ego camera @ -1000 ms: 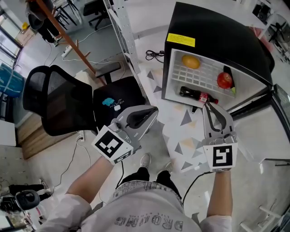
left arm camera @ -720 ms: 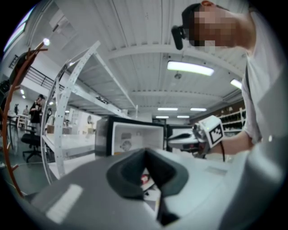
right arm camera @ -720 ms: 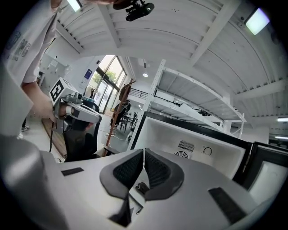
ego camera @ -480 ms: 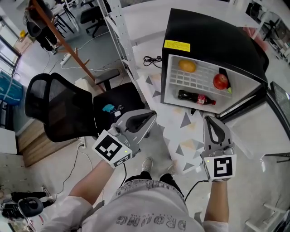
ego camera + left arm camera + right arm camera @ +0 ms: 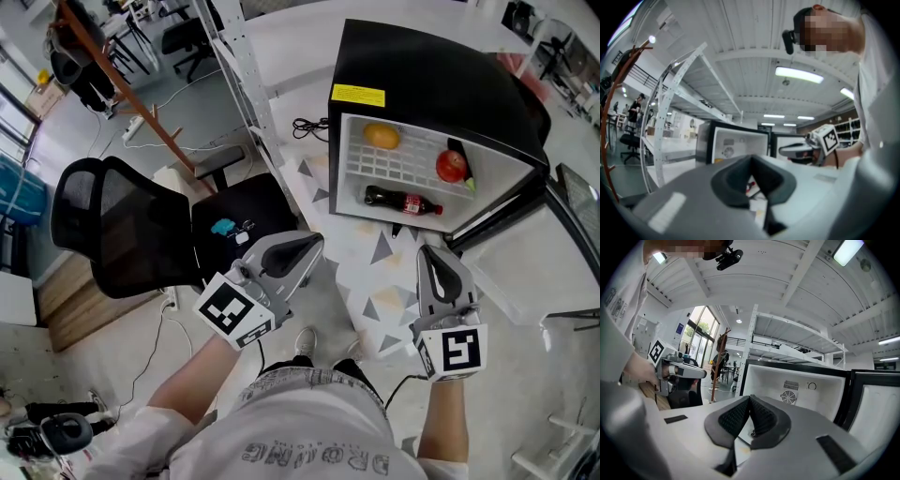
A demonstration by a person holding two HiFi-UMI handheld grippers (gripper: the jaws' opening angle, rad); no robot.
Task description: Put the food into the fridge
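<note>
Head view: right gripper (image 5: 434, 255) with jaws pressed together on nothing, pointing straight at the open fridge (image 5: 431, 75). Left gripper (image 5: 314, 244) likewise closed and empty, off to the side and farther from the opening. Food already inside, beyond the right gripper's tip: cola bottle (image 5: 398, 201) nearest, lying on its side on the fridge floor, long axis crosswise to the jaws. Orange (image 5: 382, 136) up on the wire shelf (image 5: 403, 167), toward the left gripper's side. Red fruit (image 5: 451, 166) on the same shelf, straight beyond the right gripper, with a dark item just beside it, not identifiable. Door (image 5: 511, 220) swung out on the outer side of the right gripper, so probably the nearer tool for closing it. Yellow sticker (image 5: 357, 95) on the fridge's top front edge, print too small to read. Red band on the bottle, wording not legible; upside-down lettering on the shirt (image 5: 309, 441), not read with confidence. Left gripper view: pads meeting at the tips, nothing between; fridge ahead past the tips, right gripper off to one side, square-marker cube showing. Right gripper view: pads shut tight, empty; white fridge interior straight ahead, with a round fan grille (image 5: 789, 398) and a dial (image 5: 812, 386) on the back wall, door edge on the outer side; no readable writing.
</note>
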